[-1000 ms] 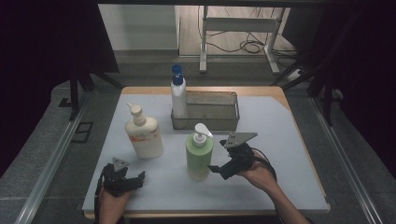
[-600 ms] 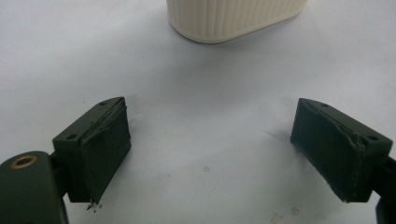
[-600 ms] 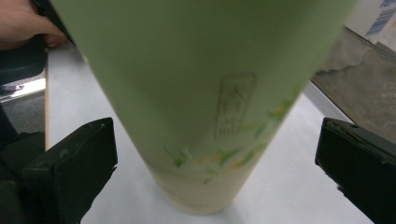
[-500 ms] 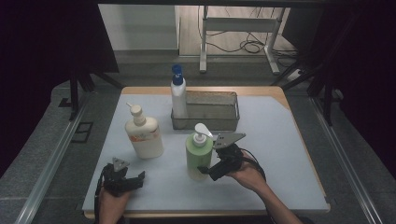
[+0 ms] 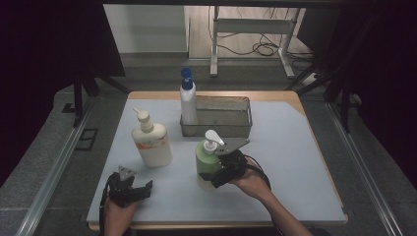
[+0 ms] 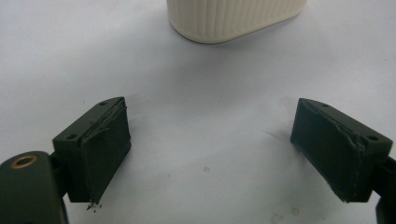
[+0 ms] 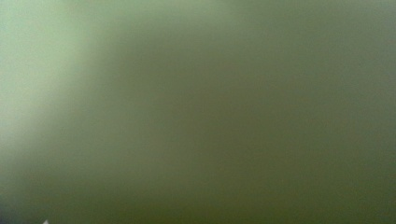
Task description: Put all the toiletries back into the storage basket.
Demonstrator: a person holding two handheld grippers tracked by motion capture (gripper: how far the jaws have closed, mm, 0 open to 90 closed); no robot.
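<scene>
A green pump bottle stands upright near the middle front of the table. My right gripper is pressed up against its right side, low on the body. In the right gripper view the green bottle is a close blur, and the jaws are hidden. My left gripper rests near the front left edge, open, with nothing between its fingers. In the left gripper view its jaws stand wide apart over bare table. The base of a cream pump bottle lies just ahead of them.
The cream pump bottle stands left of the green one. A white bottle with a blue cap stands at the left end of a metal mesh basket behind. The light grey mat has open room to the right.
My right gripper has moved left and in against the green bottle. The left gripper has stayed put.
</scene>
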